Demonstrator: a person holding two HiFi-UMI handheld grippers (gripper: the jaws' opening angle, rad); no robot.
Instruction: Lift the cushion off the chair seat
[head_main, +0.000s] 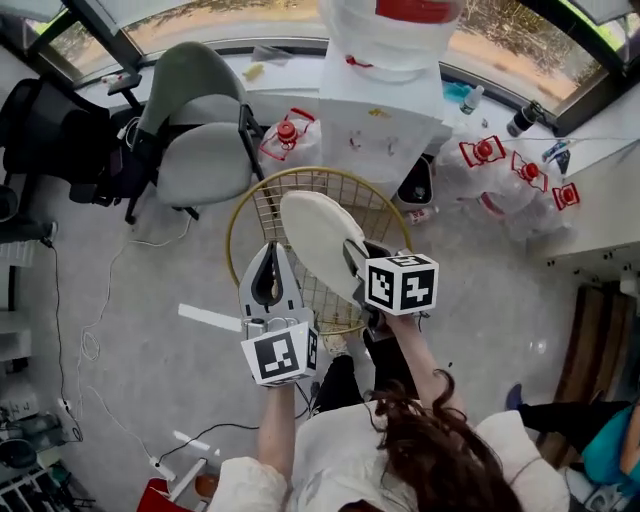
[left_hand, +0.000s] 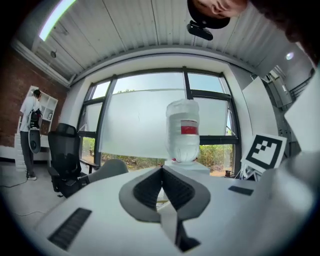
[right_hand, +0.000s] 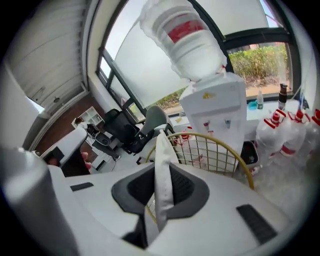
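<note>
1. The right gripper (right_hand: 161, 172) is clamped on the near edge of the cushion (right_hand: 163, 165). Its pads press the white fabric from both sides.
2. Seen along those jaws, the cushion stands on edge. It runs up and away from the grip to a narrow tip.
3. The left gripper (left_hand: 161, 171) has its jaws together with nothing between them. It points level at the room.
4. In the head view the left gripper (head_main: 270, 252) sits just left of the cushion (head_main: 318, 240) and has no hold on it. The right gripper (head_main: 357, 262) bites the cushion's near right rim.
5. A hand holds each gripper. The marker cubes face up toward the camera.
6. The cushion is a pale oval, tilted, hanging from the right gripper over the chair (head_main: 381, 193). It is up off the seat. Whether its far end touches the wire I cannot tell.
7. The chair is round, gold wire mesh with a hoop rim (right_hand: 208, 133), directly under and behind the cushion.
8. Past the chair stands a white dispenser (head_main: 385, 120) with a large bottle (left_hand: 182, 130) upside down on top.
9. Left of the dispenser is a grey chair (head_main: 200, 130), with a black chair (head_main: 50, 130) further left.
10. Clear jugs (head_main: 505, 175) with red caps cluster on the floor right of the dispenser.
11. Cables trail across the grey floor (head_main: 150, 300) at the left.
</note>
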